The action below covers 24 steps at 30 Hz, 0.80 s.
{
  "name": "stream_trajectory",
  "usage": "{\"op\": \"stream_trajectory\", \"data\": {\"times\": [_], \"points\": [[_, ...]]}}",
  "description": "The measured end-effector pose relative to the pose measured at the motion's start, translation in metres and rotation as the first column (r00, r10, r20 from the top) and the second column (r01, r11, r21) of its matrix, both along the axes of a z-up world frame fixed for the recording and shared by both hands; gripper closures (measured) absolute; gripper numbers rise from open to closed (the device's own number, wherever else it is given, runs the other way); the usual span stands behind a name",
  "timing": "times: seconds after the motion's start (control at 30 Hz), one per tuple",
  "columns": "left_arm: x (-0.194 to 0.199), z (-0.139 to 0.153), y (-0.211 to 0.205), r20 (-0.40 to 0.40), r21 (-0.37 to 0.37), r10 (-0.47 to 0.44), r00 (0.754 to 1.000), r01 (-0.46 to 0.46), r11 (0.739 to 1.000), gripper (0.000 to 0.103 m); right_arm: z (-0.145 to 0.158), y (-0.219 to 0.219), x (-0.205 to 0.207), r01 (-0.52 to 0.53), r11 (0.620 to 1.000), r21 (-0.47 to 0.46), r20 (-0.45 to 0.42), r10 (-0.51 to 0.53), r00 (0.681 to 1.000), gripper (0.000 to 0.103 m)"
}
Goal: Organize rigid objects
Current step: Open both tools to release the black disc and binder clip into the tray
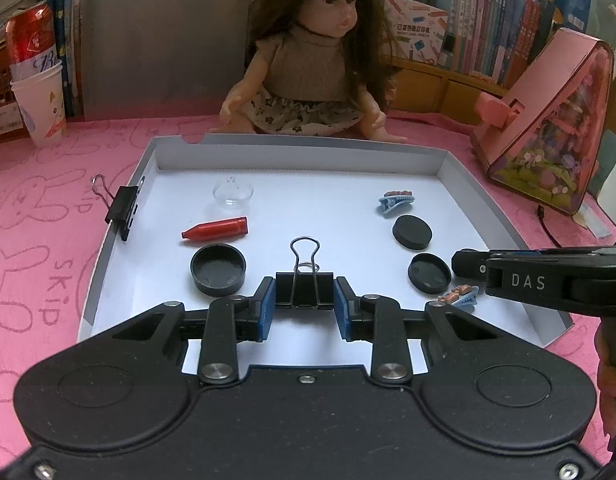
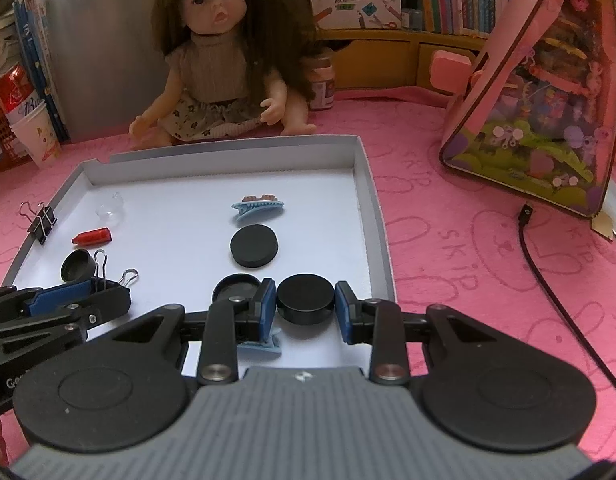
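A white shallow tray [image 1: 300, 151] lies on a pink cloth. My left gripper [image 1: 304, 298] is shut on a black binder clip [image 1: 304, 286], its wire handles upright, low over the tray's near part. My right gripper [image 2: 305, 294] is shut on a black round cap [image 2: 305, 300] near the tray's right wall [image 2: 372, 216]. On the tray floor lie a red crayon-shaped piece [image 1: 216, 229], a clear dome [image 1: 232, 193], two open black caps [image 1: 218, 269] [image 1: 429, 272], a black disc [image 1: 411, 232] and two blue hair clips [image 1: 395, 200] [image 1: 461, 296]. Another binder clip [image 1: 122, 208] grips the left rim.
A doll [image 1: 308, 64] sits just behind the tray. A pink house-shaped box [image 2: 547, 92] stands to the right with a black cable [image 2: 547, 280] trailing from it. A paper cup holding a red can [image 1: 38, 80] stands at the back left, with books behind.
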<state>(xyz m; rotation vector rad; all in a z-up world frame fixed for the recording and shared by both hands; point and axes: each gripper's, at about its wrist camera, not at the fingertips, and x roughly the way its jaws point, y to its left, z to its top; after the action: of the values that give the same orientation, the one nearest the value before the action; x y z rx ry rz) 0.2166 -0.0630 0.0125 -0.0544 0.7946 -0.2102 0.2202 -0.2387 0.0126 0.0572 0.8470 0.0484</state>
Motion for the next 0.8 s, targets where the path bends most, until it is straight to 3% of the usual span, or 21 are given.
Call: {"op": "stream_trajectory", "data": {"times": [0.33, 0.4, 0.43, 0.6, 0.8], "points": [[-0.001, -0.001, -0.001, 0.009, 0.015, 0.003, 1.0, -0.003, 1.0, 0.074, -0.002, 0.0, 0.001, 0.001, 1.0, 0.014, -0.002, -0.001, 1.0, 0.062], [-0.001, 0.0, 0.0, 0.011, 0.017, 0.009, 1.0, -0.009, 1.0, 0.067, -0.001, -0.001, 0.0, 0.002, 1.0, 0.021, 0.0, -0.002, 1.0, 0.048], [-0.002, 0.0, 0.0, 0.012, 0.017, 0.01, 1.0, -0.01, 1.0, 0.06, -0.001, -0.001, 0.0, 0.002, 1.0, 0.028, 0.004, -0.002, 1.0, 0.047], [-0.008, 0.006, 0.003, 0.034, 0.037, 0.012, 0.999, -0.013, 0.999, 0.049, 0.006, -0.002, -0.006, 0.002, 0.999, 0.032, 0.026, -0.003, 1.0, 0.039], [-0.019, 0.017, 0.004, 0.06, 0.056, 0.004, 0.998, -0.007, 0.998, 0.044, 0.018, -0.004, -0.018, -0.004, 0.999, 0.035, 0.08, 0.001, 0.997, 0.025]]}}
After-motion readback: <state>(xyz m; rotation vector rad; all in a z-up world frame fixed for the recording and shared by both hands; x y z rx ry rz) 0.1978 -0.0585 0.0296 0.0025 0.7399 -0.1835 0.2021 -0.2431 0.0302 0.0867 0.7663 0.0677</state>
